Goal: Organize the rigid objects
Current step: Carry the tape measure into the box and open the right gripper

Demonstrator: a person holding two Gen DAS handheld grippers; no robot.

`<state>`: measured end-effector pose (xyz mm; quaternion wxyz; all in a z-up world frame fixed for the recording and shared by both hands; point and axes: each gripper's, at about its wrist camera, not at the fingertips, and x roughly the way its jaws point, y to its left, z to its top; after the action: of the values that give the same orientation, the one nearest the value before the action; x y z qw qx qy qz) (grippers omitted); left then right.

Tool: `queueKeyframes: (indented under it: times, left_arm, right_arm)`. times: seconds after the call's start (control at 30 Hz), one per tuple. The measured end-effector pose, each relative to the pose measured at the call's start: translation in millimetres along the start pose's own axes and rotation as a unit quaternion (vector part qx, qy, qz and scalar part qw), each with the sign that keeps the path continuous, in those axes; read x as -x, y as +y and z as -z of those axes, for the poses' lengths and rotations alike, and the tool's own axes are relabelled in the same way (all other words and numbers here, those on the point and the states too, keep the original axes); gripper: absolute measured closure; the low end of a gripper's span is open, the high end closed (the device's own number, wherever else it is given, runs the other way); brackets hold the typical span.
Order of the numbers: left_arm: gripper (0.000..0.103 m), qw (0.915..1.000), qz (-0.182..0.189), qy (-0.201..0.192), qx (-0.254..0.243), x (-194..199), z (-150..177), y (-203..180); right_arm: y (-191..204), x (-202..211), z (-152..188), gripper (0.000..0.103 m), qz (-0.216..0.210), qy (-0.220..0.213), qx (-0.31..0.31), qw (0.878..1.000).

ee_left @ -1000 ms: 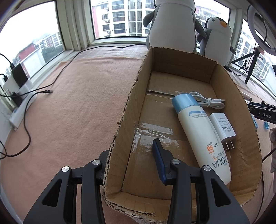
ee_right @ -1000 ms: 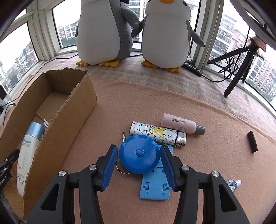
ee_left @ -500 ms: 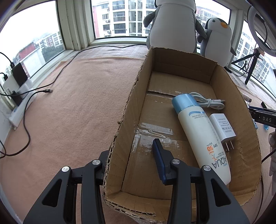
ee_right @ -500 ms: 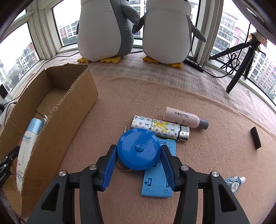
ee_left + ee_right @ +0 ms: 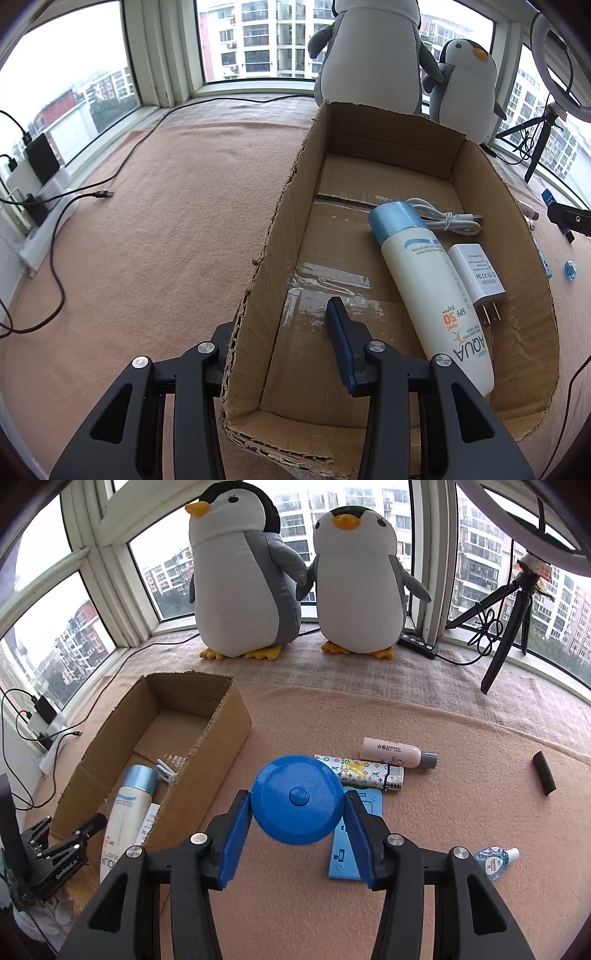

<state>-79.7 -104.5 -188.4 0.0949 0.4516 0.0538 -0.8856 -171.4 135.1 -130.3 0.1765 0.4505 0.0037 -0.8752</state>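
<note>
I have the blue round tape measure (image 5: 298,799) pinched between the blue pads of my right gripper (image 5: 297,823), centre of the right wrist frame. It is a flat glossy disc with a raised button in the middle, and it sits higher in the frame than a second ago, lifted off the mat, with its key ring no longer visible. Below it lie the blue flat holder (image 5: 349,843), the patterned tube (image 5: 360,773) and the pink bottle (image 5: 397,755), all still in place.

My left gripper (image 5: 282,343) is spread wide, straddling the near left wall of the cardboard box (image 5: 280,236): one finger inside, one outside. It has not shifted. Inside the box, right of centre, lie the sunscreen bottle (image 5: 432,291), the white charger (image 5: 476,271) touching its side, and the coiled white cable (image 5: 447,221) by its cap.

Everything rests on a peach felt mat (image 5: 461,794). Two plush penguins (image 5: 243,579) stand before the bay windows at the top, a tripod (image 5: 506,627) at upper right.
</note>
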Motion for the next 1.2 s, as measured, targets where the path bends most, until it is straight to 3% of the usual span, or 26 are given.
queueKeyframes:
  times: [0.47, 0.8, 1.2]
  left_arm:
    - [0.064, 1.0000, -0.001, -0.002, -0.002, -0.1, -1.3, -0.8]
    - [0.064, 1.0000, -0.001, -0.002, -0.001, -0.4, -1.5, -0.9]
    - [0.064, 1.0000, -0.001, -0.002, 0.000, -0.4, -1.6, -0.5]
  right_arm:
    - [64.1, 31.9, 1.6, 0.057, -0.069, -0.019, 0.044, 0.996]
    - [108.7, 14.2, 11.2, 0.057, -0.079, -0.002, 0.083, 0.993]
    - [118.4, -4.4, 14.6, 0.057, -0.074, 0.016, 0.094, 0.993]
